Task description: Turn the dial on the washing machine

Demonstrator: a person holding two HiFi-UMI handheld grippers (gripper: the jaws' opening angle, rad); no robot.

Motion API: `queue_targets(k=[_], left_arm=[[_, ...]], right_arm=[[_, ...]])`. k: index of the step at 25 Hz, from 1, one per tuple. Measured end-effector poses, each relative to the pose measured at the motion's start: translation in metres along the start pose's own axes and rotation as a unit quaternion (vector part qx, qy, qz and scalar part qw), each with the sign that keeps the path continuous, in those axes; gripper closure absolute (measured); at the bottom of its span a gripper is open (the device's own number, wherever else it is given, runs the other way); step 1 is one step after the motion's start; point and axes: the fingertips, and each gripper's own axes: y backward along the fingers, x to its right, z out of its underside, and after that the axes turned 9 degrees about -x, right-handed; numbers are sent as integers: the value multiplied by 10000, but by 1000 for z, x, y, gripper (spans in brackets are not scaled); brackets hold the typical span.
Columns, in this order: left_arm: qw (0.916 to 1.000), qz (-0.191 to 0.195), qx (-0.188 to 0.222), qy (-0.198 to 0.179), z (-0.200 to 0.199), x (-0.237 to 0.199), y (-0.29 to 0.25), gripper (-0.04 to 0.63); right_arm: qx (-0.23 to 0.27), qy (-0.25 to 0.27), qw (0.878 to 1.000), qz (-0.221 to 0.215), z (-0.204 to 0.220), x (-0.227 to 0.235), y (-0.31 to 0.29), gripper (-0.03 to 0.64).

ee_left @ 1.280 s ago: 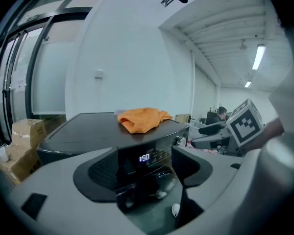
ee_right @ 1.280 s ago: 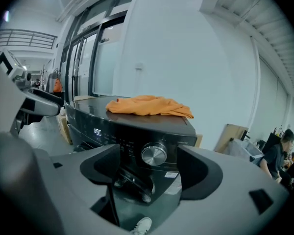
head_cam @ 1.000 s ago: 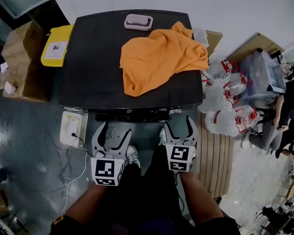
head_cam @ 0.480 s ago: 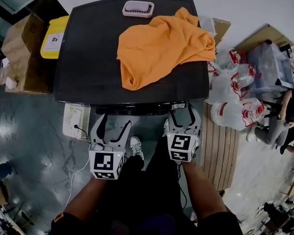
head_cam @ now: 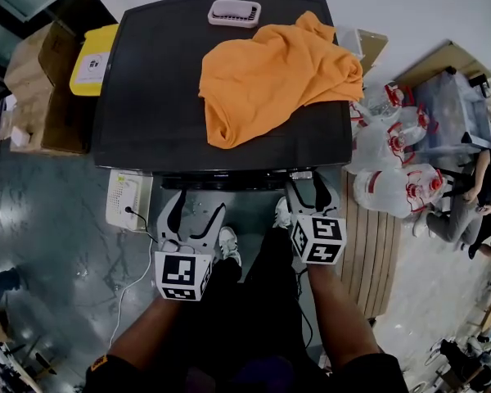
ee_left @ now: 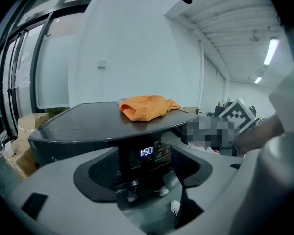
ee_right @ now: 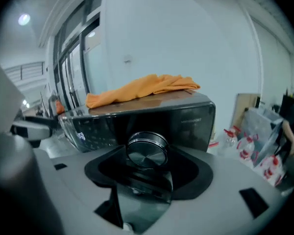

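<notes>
Rolled since earlier, right tool (head_cam: pixel 308 190) just closed on the round brushed-silver dial (ee_right: pixel 147 152).

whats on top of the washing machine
An orange cloth lies crumpled on the right half of the lid, and a small white ridged tray sits at the back edge. The lid under the cloth is covered, so anything there is hidden.

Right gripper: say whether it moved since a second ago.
Yes. Against the front edge of the washing machine, the right gripper has rolled counterclockwise in the head view; its fingers have just been closing on the dial.
</notes>
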Motion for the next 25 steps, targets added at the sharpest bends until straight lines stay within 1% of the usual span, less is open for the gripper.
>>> queue_targets(k=[2, 3, 6, 8, 9, 10, 12, 14, 15, 17, 18, 19, 21, 23, 25], left_arm=[[10000, 47, 14, 13, 0, 3, 2, 276], [10000, 72, 26, 19, 0, 4, 2, 276], [9999, 122, 47, 19, -1, 6, 5, 276], [9999, 133, 53, 25, -2, 6, 6, 276], [9999, 140, 66, 27, -3, 7, 7, 276], [9999, 149, 80, 24, -3, 7, 8, 276], [9998, 167, 100, 6, -5, 9, 9, 276], [9998, 176, 104, -9, -5, 10, 10, 276], [9998, 180, 98, -15, -5, 10, 10, 276], [9998, 195, 86, -26, -5, 11, 10, 276], [9998, 204, 83, -30, -5, 11, 10, 276], [9997, 211, 81, -32, -5, 12, 10, 276], [9997, 222, 78, -25, -5, 12, 11, 276], [9997, 233, 78, 5, -4, 11, 11, 276], [9997, 236, 94, 47, -4, 11, 11, 276]], right_arm=[[53, -595, 9974, -392, 0, 2, 0, 339], [72, -784, 9954, -537, 0, 3, 0, 339], [71, -984, 9924, -741, 1, 4, 0, 339], [37, -927, 9931, -714, 1, 3, 1, 337], [19, -769, 9951, -613, 2, 3, 2, 337], [0, -496, 9978, -442, 3, 2, 3, 337], [-43, 284, 9996, 19, 4, -1, 7, 325], [-76, 1045, 9935, 450, 2, -8, 9, 324], [-83, 1334, 9891, 625, 1, -10, 9, 324], [-121, 1725, 9808, 896, -3, -12, 7, 325], [-152, 1834, 9779, 991, -4, -12, 7, 325], [-174, 1866, 9767, 1045, -5, -12, 6, 334], [-178, 1699, 9802, 1003, -5, -10, 5, 344], [-159, 1304, 9881, 805, -3, -8, 5, 348], [-120, 804, 9953, 530, -3, -6, 5, 348]])
